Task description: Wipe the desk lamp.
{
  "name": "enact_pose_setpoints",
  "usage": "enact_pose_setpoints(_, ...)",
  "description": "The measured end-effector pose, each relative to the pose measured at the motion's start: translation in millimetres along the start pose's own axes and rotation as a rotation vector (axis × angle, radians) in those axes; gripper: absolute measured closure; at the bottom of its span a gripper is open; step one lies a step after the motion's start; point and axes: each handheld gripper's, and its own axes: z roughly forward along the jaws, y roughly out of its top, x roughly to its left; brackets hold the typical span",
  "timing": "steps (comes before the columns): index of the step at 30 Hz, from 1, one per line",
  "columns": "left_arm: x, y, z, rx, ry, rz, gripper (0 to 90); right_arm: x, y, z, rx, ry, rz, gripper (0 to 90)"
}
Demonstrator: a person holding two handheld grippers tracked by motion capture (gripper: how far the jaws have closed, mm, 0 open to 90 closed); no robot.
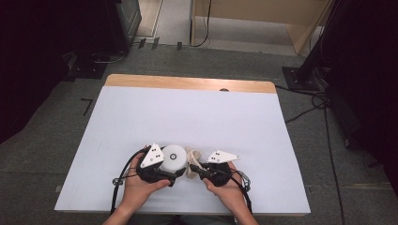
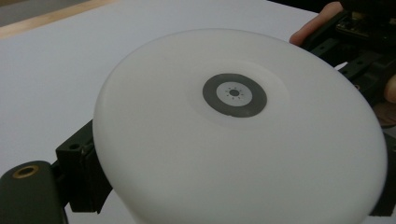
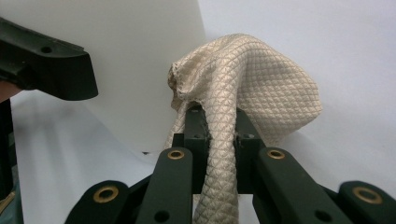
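Bowl and cloth, near the desk's front edge

Left gripper clamps the upturned white bowl — right gripper pinches a beige cloth just beside it

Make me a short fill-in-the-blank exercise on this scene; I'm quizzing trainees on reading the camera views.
1. The left claw holds a white ____ with a dark ring at its centre.
2. The right claw is shut on a beige quilted ____.
3. In the high view, the cloth sits to the ____ of the disc.
4. The table's far edge is bare ____.

Missing words: disc; cloth; right; wood
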Motion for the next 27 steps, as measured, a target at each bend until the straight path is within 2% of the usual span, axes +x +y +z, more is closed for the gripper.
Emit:
enact_pose_setpoints(3,6.4,-1.7,0.2,-0.024,-0.037,0.041,8.0,1.7,0.3,0.2,0.001,0.006,-0.009,81.0)
enact_pose_setpoints(5,9.6,-2.6,0.1,-0.035,-0.064,0.052,8.0,1.7,0.3,0.6,-0.002,0.007,-0.012,81.0)
enact_pose_setpoints(8,12.3,-2.9,0.1,-0.033,-0.100,0.084,8.0,1.7,-0.1,0.9,0.001,0.008,-0.012,81.0)
enact_pose_setpoints(11,15.3,-4.0,1.2,-0.040,-0.114,0.063,8.0,2.1,-0.9,2.3,0.003,0.011,-0.011,81.1)
enact_pose_setpoints(17,17.9,-5.4,2.4,-0.051,-0.126,0.059,8.0,3.8,0.0,1.5,-0.006,0.009,-0.017,81.2)
enact_pose_setpoints(27,18.9,-6.8,2.9,-0.060,-0.135,0.059,8.0,8.1,9.5,-10.8,-0.086,0.025,-0.031,81.4)
